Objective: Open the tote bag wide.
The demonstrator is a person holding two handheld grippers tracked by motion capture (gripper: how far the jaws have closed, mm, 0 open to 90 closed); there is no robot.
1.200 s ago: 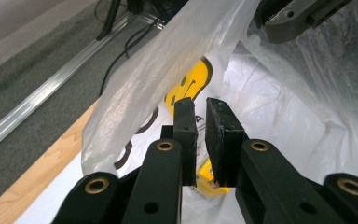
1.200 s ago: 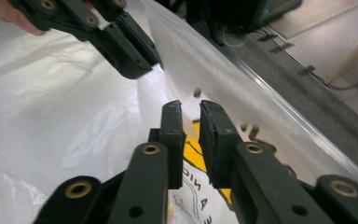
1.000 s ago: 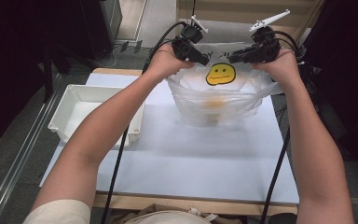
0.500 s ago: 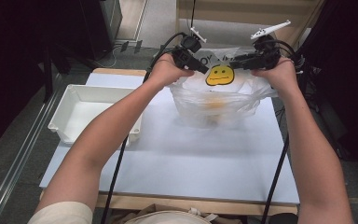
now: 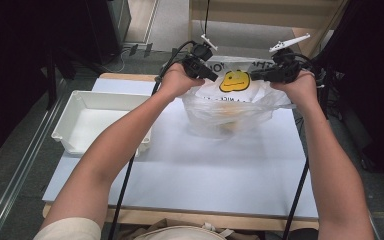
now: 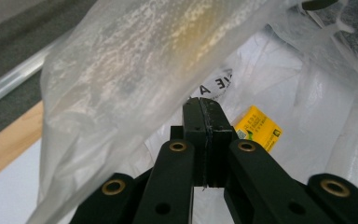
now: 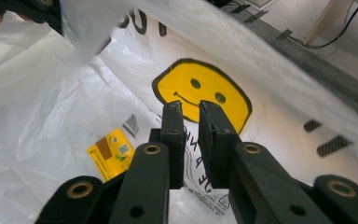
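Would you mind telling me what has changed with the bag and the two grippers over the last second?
Both hands came down a little, lowering the left gripper and right gripper at the mouth of the plastic bag, and both sets of jaws have just been closing. The left jaws now meet; the right keep a narrow gap. The bag and white tray stayed put.

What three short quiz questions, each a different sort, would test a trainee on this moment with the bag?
1. True or false: the left gripper has its jaws pressed together.
2. What is printed on the plastic bag? A) red star B) yellow smiley face C) blue arrow
3. Fill in: the white tray sits to the ___ of the bag in the high view.

Key: 1 true; 2 B, the yellow smiley face; 3 left.
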